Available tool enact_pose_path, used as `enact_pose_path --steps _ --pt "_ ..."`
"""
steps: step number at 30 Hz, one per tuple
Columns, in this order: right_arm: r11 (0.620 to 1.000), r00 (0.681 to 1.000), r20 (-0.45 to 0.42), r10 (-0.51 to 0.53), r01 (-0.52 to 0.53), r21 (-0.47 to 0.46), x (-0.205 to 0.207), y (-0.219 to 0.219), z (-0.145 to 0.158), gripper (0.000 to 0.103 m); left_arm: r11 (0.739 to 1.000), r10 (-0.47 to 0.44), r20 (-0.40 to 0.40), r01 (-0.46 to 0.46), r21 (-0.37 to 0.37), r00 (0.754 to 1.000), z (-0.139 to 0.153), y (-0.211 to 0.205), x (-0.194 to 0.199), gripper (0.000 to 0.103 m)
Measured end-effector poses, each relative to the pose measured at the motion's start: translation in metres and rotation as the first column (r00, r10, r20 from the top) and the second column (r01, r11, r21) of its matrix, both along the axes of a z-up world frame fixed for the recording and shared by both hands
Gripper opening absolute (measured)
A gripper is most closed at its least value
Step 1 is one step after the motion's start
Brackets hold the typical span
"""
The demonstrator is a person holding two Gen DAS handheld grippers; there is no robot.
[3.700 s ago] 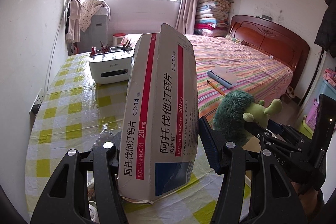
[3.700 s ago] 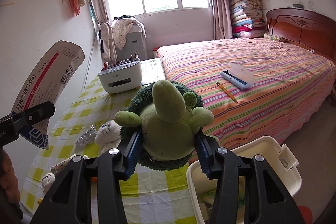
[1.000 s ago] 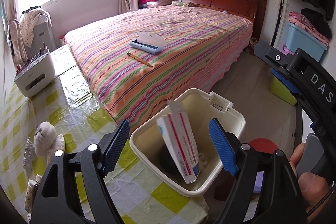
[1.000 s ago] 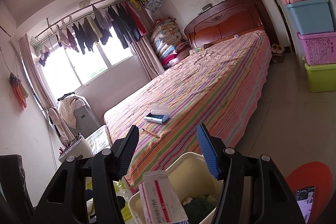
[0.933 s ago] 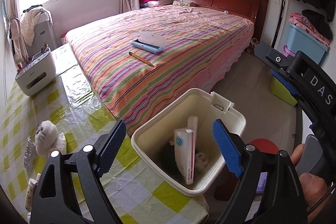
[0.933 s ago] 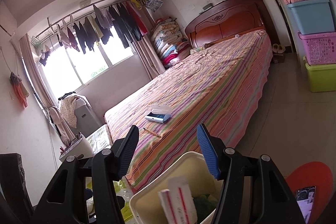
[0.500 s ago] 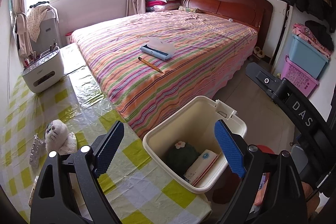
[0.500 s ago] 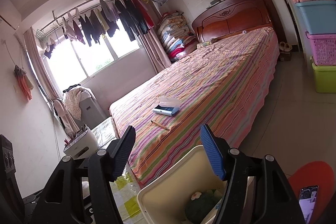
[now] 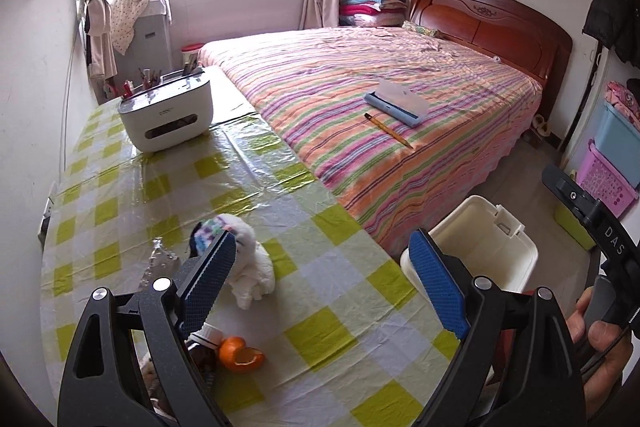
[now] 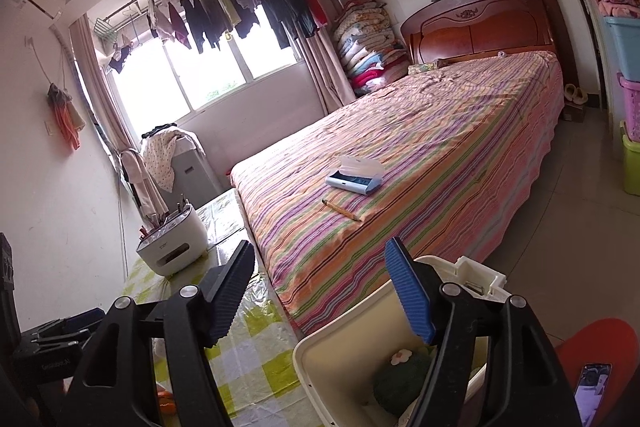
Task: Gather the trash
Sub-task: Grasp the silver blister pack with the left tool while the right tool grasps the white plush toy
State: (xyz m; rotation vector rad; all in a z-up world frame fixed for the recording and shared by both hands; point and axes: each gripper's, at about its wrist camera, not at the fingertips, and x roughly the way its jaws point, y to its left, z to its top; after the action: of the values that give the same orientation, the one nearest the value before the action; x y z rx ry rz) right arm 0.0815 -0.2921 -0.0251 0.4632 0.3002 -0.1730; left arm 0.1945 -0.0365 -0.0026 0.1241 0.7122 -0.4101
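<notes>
Two grippers are over the checked tabletop (image 9: 320,331), both with nothing between the fingers. The left gripper (image 9: 324,291) has its fingers spread wide above the cloth. The right gripper (image 10: 324,295) is above the near rim of the cream waste bin (image 10: 344,359), and its fingers are opening.

Surroundings: the bin stands off the tabletop's edge, beside the striped bed (image 9: 380,107). On the tabletop lie a white plush toy (image 9: 248,267), partly hidden behind the left gripper's left finger, a piece of orange peel (image 9: 242,349) close to that gripper's frame, and a crumpled foil wrapper (image 9: 160,259) to the left of the toy. A white desk organiser (image 9: 168,115) holding pens stands at the far end. On the bed lie a blue pencil case (image 9: 396,103) and a yellow pencil (image 9: 388,131).

View differences: only the right wrist view looks into the bin, where a green plush toy (image 10: 404,379) with a small flower lies at the bottom. Only the left wrist view shows the peel, the wrapper and a person's hand (image 9: 600,343) gripping the other handle.

Legible writing: "DAS" on that handle. The lettering on the organiser is too small to read.
</notes>
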Motion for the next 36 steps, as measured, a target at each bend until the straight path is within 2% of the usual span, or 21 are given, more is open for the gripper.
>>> enact_pose_path --steps 4,6,9,11,15,20,23,27,33,34,36 --pt "0.993 0.993 -0.041 0.113 -0.115 -0.039 0.022 0.027 -0.001 0.066 0.998 0.061 -0.034 -0.062 -0.028 0.998 0.001 0.05 0.02 0.087" --pt "0.98 0.979 -0.066 0.193 -0.196 -0.027 0.036 0.039 -0.003 0.066 0.994 0.091 -0.062 -0.094 -0.047 0.994 -0.002 0.075 0.03 0.087" --pt "0.947 0.94 -0.11 0.322 -0.32 0.031 0.059 0.057 -0.01 0.066 0.985 0.13 -0.131 -0.143 -0.093 0.983 -0.011 0.11 0.047 0.087" --pt "0.909 0.898 -0.142 0.417 -0.413 0.059 0.074 0.072 -0.015 0.066 0.977 0.144 -0.188 -0.17 -0.127 0.972 -0.022 0.13 0.06 0.087" --pt "0.862 0.843 -0.186 0.505 -0.504 0.054 0.095 0.101 -0.019 0.066 0.969 0.135 -0.299 -0.189 -0.158 0.945 -0.049 0.155 0.081 0.087" --pt "0.837 0.818 -0.194 0.542 -0.545 0.039 0.107 0.124 -0.021 0.066 0.955 0.151 -0.386 -0.235 -0.181 0.91 -0.077 0.175 0.101 0.086" --pt "0.816 0.794 -0.198 0.574 -0.573 0.069 0.11 0.129 -0.024 0.066 0.965 0.149 -0.392 -0.219 -0.142 0.908 -0.086 0.174 0.109 0.086" --pt "0.806 0.785 -0.19 0.589 -0.588 0.067 0.107 0.134 -0.022 0.066 0.984 0.124 -0.383 -0.162 -0.068 0.915 -0.092 0.163 0.12 0.086" --pt "0.799 0.779 -0.181 0.6 -0.596 0.08 0.104 0.132 -0.022 0.066 0.989 0.132 -0.401 -0.145 -0.003 0.907 -0.107 0.157 0.139 0.085" --pt "0.797 0.778 -0.182 0.602 -0.598 0.082 0.104 0.132 -0.022 0.066 0.989 0.138 -0.404 -0.148 0.006 0.904 -0.109 0.156 0.142 0.082" --pt "0.795 0.775 -0.182 0.606 -0.601 0.085 0.105 0.131 -0.023 0.066 0.989 0.136 -0.427 -0.146 0.008 0.894 -0.116 0.154 0.147 0.064"
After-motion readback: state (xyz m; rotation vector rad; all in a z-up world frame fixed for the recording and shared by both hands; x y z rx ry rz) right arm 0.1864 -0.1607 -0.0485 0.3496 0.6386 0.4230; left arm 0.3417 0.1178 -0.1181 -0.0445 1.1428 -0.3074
